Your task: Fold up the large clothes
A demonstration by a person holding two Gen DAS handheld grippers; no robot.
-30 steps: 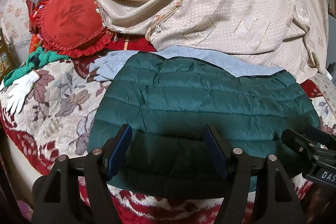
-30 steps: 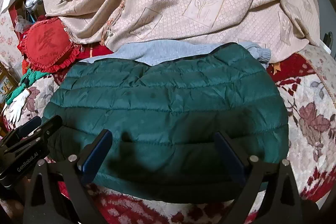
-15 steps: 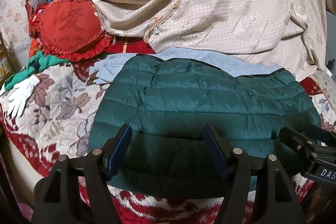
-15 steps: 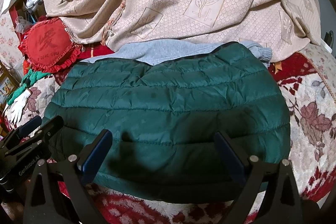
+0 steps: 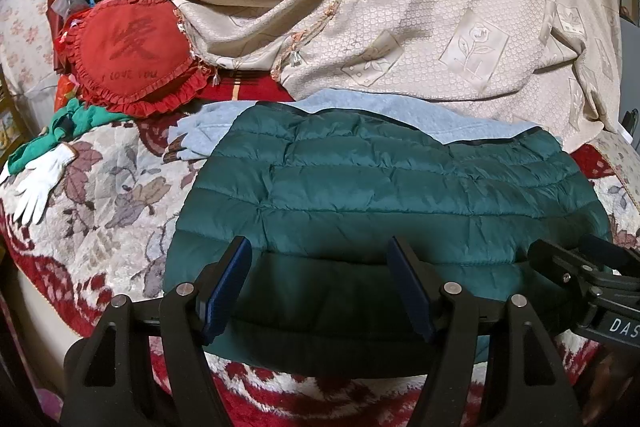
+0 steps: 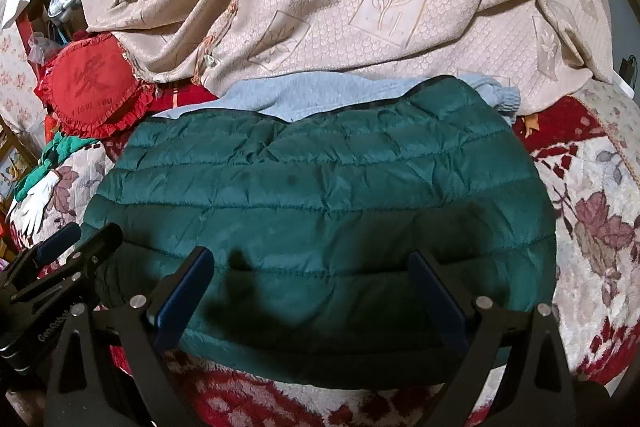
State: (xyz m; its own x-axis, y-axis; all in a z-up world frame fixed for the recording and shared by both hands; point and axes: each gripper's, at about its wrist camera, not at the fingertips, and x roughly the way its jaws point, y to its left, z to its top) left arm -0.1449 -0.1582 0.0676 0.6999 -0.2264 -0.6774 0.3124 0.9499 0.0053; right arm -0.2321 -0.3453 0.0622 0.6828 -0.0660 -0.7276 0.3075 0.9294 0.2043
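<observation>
Left gripper, black w/ blue pads, is spread wide and holds nothing, hovering over the near hem of the dark green quilted puffer jacket. Right gripper is likewise wide apart and empty, alongside at the same hem. The jacket lies straight ahead of both, folded into a broad slab w/ its long axis running left-right across the views; left covers the left half, right the right half, neither clearly nearer. Judged: next move is prob. a fold across that long axis, each gripper taking its own end.

Beyond the far edge a light blue knit garment pokes out from under the jacket, so a deep pinch could catch it too. All rests on a red-and-cream floral blanket; behind, a beige embossed bedspread. Off left, well apart: red frilled heart cushion and white glove
</observation>
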